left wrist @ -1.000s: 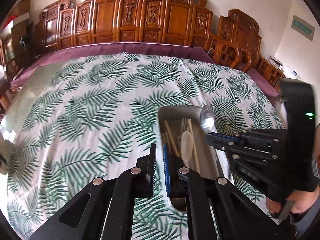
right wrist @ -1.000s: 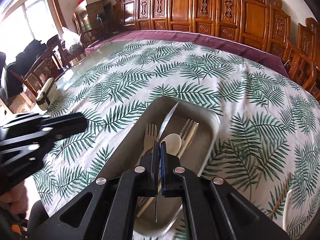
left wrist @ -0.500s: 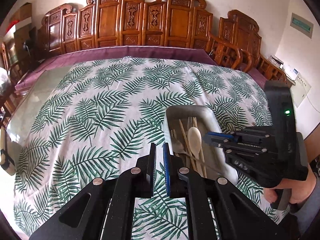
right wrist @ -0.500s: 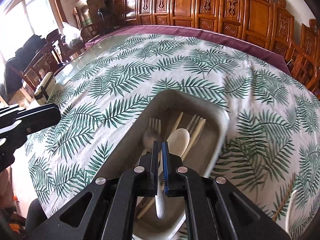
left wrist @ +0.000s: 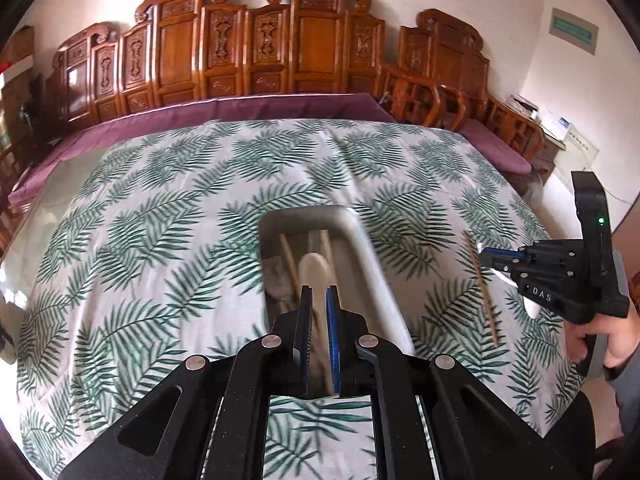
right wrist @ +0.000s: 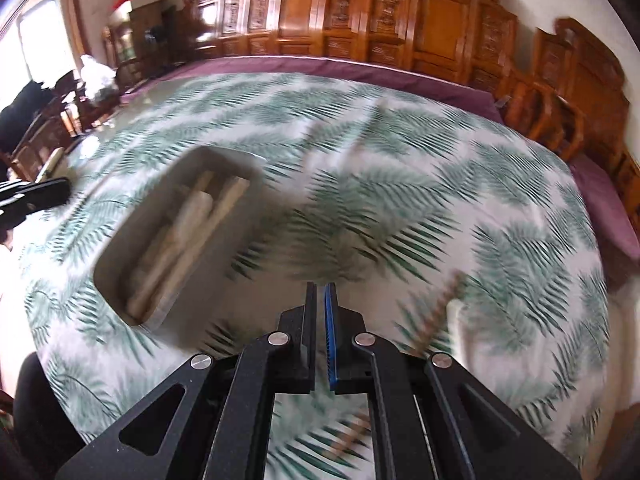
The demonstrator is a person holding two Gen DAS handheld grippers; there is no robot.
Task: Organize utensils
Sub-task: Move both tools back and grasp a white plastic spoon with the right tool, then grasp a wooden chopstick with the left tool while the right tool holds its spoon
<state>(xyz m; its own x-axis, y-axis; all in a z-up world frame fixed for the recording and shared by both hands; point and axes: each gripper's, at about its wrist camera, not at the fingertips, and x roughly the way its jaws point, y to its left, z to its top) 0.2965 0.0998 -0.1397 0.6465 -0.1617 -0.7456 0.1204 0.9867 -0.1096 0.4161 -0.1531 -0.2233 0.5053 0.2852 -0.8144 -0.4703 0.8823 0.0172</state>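
Mostly done: metal tray [left wrist: 362, 236] at desk [left wrist: 160, 208] centre holds the wooden spoon [left wrist: 316, 270], chopsticks, a fork. Left out: one chopstick [left wrist: 482, 284] at 3 o'clock of the tray. Left claw [left wrist: 317, 300] and right claw [right wrist: 320, 300] both closed, empty.

Matt leaf-print cloth [left wrist: 160, 240] on the table, dull grey tray [left wrist: 372, 264] holding a smooth wooden spoon [left wrist: 316, 272], glossy carved wooden chairs [left wrist: 248, 48] far

A big table [left wrist: 60, 184] wore a leaf-print cloth [left wrist: 160, 240]. On the cloth sat a grey tray [left wrist: 372, 264], and a wooden chopstick [left wrist: 482, 288] lay beside it.
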